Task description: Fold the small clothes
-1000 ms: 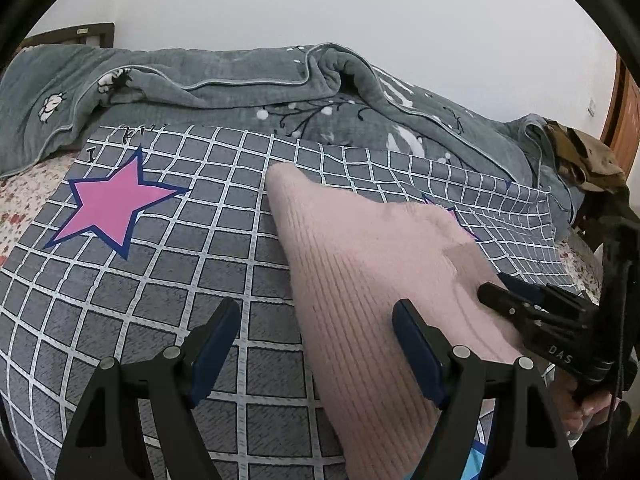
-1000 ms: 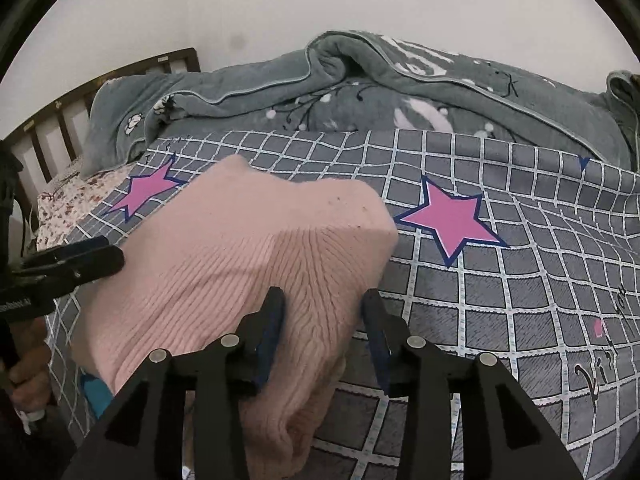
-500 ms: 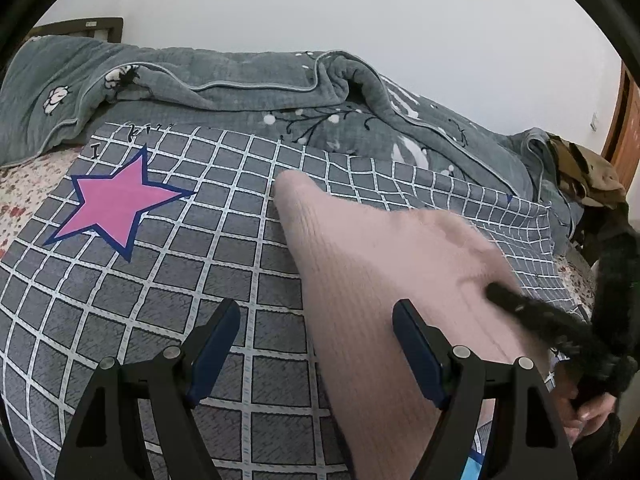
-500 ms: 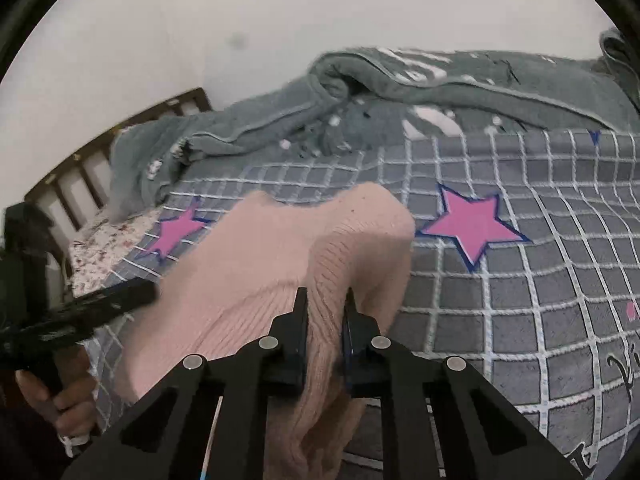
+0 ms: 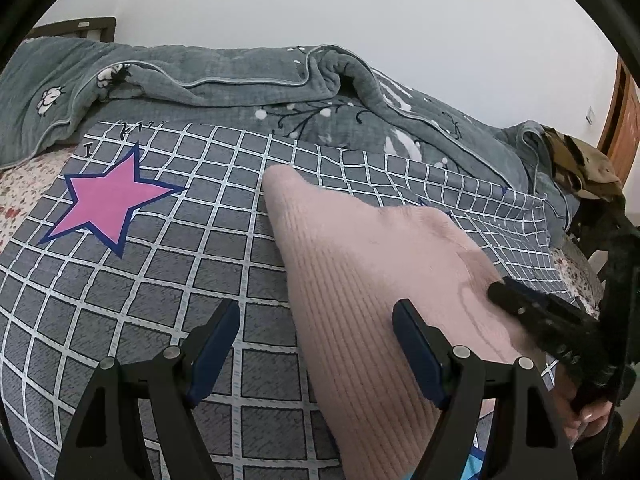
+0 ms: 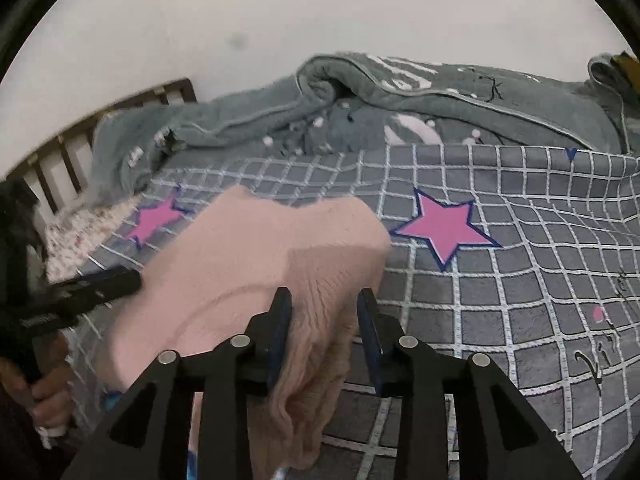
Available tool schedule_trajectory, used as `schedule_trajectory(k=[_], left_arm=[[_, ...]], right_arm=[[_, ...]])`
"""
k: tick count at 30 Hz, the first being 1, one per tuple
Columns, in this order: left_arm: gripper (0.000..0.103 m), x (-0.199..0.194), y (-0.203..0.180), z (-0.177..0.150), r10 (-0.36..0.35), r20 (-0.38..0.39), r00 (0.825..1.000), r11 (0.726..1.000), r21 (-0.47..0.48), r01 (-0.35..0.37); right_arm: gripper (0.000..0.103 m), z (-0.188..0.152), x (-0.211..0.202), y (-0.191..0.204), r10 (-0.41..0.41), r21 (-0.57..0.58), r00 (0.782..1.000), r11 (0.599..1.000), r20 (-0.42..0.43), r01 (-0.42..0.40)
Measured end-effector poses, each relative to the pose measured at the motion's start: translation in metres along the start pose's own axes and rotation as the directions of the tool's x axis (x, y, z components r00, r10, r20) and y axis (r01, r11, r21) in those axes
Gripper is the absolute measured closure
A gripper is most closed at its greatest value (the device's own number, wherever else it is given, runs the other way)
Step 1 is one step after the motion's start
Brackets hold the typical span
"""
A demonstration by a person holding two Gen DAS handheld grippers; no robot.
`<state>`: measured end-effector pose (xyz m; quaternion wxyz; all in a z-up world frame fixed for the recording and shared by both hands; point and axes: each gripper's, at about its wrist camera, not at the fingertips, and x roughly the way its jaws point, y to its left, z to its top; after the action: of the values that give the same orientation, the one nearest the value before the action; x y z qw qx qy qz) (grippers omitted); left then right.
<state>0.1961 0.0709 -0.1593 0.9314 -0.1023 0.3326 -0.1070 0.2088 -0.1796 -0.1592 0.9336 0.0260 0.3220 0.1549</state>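
Right gripper (image 6: 326, 334), pinched on the sweater (image 6: 256, 264) a half-second earlier, was opening; knit still between the pads, loosely. Left gripper (image 5: 316, 344) open, empty. Best regrip deeper on the edge before folding.

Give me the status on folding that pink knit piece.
Done: the pink knit garment lies doubled on the checked star sheet. In hand: the right hand-held gripper is opening, bunched knit between its jaws; the left hand-held gripper stands open, straddling the garment's near edge, gripping nothing. Left: letting go, smoothing, probably another fold.
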Motion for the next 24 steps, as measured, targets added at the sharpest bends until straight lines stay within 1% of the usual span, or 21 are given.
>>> schedule_trajectory(k=[1, 2, 4, 6, 7, 10, 13, 18, 21, 24], left_arm=[[0.026, 0.0, -0.001, 0.0, -0.002, -0.001, 1.0, 1.0, 0.001, 0.002], [0.026, 0.0, -0.002, 0.0, -0.003, -0.001, 1.0, 1.0, 0.003, 0.003], [0.026, 0.0, -0.003, 0.0, -0.002, 0.0, 1.0, 1.0, 0.01, 0.002], [0.026, 0.0, -0.003, 0.001, -0.006, -0.001, 1.0, 1.0, 0.01, 0.006], [0.026, 0.0, -0.003, 0.001, -0.009, -0.001, 1.0, 1.0, 0.008, 0.009], [0.026, -0.002, -0.004, 0.001, -0.014, -0.002, 1.0, 1.0, 0.005, 0.014], [0.026, -0.005, -0.005, 0.002, -0.018, 0.005, 1.0, 1.0, 0.008, 0.018], [0.026, -0.007, -0.002, 0.001, -0.02, 0.0, 1.0, 1.0, -0.003, 0.02], [0.026, -0.009, -0.001, 0.001, -0.016, 0.0, 1.0, 1.0, -0.01, 0.016], [0.026, -0.009, 0.0, 0.0, 0.006, -0.016, 1.0, 1.0, -0.023, -0.007]], right_arm=[[0.069, -0.001, 0.002, -0.002, -0.009, 0.005, 1.0, 1.0, -0.013, 0.009], [0.069, -0.001, 0.001, -0.004, -0.001, 0.02, 1.0, 1.0, -0.011, 0.001], [0.069, 0.0, -0.006, -0.01, 0.031, 0.059, 0.999, 0.998, 0.017, -0.032], [0.069, 0.0, -0.015, -0.01, 0.034, 0.069, 0.998, 0.997, 0.059, -0.038], [0.069, 0.0, -0.016, -0.009, 0.032, 0.071, 0.997, 0.997, 0.066, -0.037], [0.069, -0.004, -0.012, -0.005, 0.032, 0.067, 0.999, 0.997, 0.04, -0.035], [0.069, -0.009, -0.009, 0.0, 0.002, 0.039, 1.0, 0.999, 0.026, -0.003], [0.069, -0.017, -0.018, 0.003, -0.02, 0.017, 0.999, 1.0, 0.033, 0.019], [0.069, -0.02, -0.024, 0.004, -0.025, 0.024, 0.999, 0.999, 0.029, 0.024], [0.069, -0.023, -0.031, 0.005, -0.039, 0.035, 0.999, 0.999, 0.01, 0.039]])
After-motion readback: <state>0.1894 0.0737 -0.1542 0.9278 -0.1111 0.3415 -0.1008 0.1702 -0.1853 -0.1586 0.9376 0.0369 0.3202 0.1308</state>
